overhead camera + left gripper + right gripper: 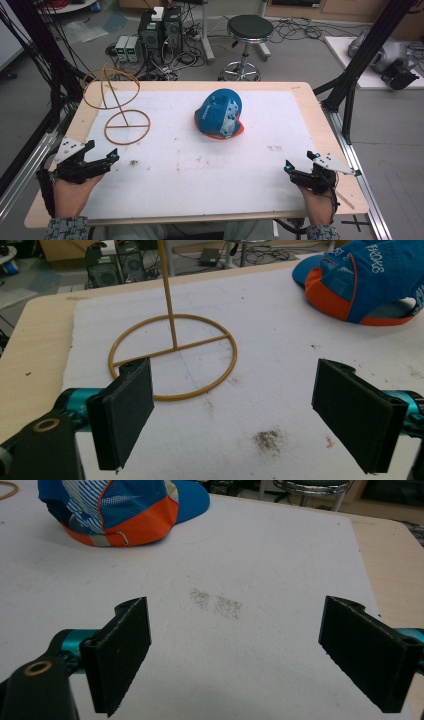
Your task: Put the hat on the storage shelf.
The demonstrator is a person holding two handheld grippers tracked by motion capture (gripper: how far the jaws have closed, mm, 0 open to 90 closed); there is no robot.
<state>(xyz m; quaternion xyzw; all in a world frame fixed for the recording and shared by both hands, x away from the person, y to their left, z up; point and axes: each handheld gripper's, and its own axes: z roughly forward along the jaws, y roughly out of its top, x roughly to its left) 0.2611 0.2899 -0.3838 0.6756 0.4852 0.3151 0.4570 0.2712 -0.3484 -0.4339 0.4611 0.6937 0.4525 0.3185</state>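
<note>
We had the table [310, 107] in front of us, covered by a white mat [200, 165], with both hands resting at its near edge. The cap [219, 113], blue with an orange rim, lay near the middle of the mat toward the far side, well apart from either tool. The wire stand [118, 102] stood upright at the far left, its ring base flat on the mat.

Our left gripper [102, 161] sat at the near left corner with its jaws spread wide and nothing between them; in the left gripper view the ring base of the stand [172, 357] lay just ahead of it. Our right gripper [298, 164] sat at the near right, jaws equally wide apart and empty, with the cap [120, 510] far up the mat in its own view.

We judged the work to be getting the cap onto the stand, and we saw several risks. The stand looked light and top-heavy, so a nudge from the left tool could have tipped it. The cap was soft, so a pinch on the crown might have folded it or let it slip. A grip on only one layer of cloth could have let it sag, missing the loop at the top.
</note>
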